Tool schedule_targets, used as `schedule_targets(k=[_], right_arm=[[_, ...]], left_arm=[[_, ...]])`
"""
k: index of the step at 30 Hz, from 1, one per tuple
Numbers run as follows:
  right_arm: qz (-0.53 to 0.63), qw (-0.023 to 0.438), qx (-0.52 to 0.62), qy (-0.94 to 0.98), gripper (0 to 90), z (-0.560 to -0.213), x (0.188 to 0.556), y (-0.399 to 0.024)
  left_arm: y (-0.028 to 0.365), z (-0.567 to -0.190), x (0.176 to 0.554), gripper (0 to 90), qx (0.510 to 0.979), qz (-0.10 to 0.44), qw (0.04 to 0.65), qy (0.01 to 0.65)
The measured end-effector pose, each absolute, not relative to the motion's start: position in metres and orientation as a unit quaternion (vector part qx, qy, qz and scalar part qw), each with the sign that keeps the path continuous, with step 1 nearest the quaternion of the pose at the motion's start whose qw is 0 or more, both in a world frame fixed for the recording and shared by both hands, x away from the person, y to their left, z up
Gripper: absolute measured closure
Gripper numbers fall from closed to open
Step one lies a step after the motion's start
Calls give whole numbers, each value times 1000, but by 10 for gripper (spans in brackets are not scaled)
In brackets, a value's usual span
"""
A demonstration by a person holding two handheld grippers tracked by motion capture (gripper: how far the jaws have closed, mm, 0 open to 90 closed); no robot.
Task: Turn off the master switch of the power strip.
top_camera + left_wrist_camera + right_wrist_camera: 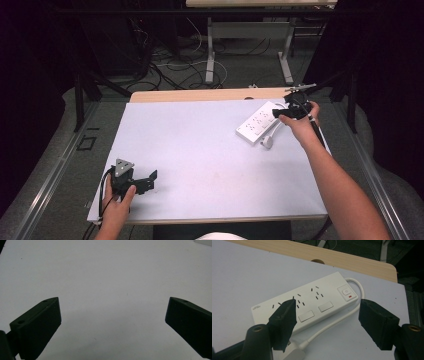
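White sheeting covers the table (200, 165), and a strip of light wood edge (200, 95) shows along its far side; behind it, in the upper part of the high view, grey floor with loose cables (170, 70) and the legs of another table (210, 55) can be seen. At the upper right of the sheet lies a white power strip (257, 122), set diagonally, with its white cord (337, 320) curling round its end and the white plug (267, 142) resting just beside it. In the right gripper view the strip has rows of socket slots, two blank rectangular buttons, a square switch with a small red mark under it, and a small grey logo near its lower left end, too small to read. The right gripper (327, 315) hovers over the strip with its jaws apart, not touching it. The left gripper (112, 315) rests at the lower left of the sheet, jaws wide open, with bare sheet between them.
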State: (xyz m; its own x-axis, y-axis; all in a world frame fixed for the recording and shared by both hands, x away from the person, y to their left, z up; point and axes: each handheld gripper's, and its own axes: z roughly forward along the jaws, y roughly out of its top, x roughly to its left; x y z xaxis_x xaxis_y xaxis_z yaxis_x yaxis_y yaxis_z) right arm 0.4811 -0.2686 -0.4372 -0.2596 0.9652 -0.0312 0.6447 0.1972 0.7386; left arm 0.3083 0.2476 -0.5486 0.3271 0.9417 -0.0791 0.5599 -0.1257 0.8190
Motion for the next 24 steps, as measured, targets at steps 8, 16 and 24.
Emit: schedule_targets(k=[8, 16, 24], right_arm=[[301, 251, 563, 728, 323, -433, 496, -268], [289, 256, 573, 723, 347, -430, 508, -270], [276, 262, 574, 725, 355, -433, 519, -269]], left_arm=[[248, -549, 308, 4, 712, 238, 397, 528], [248, -549, 309, 4, 714, 238, 396, 527], [248, -550, 309, 4, 714, 240, 395, 527]])
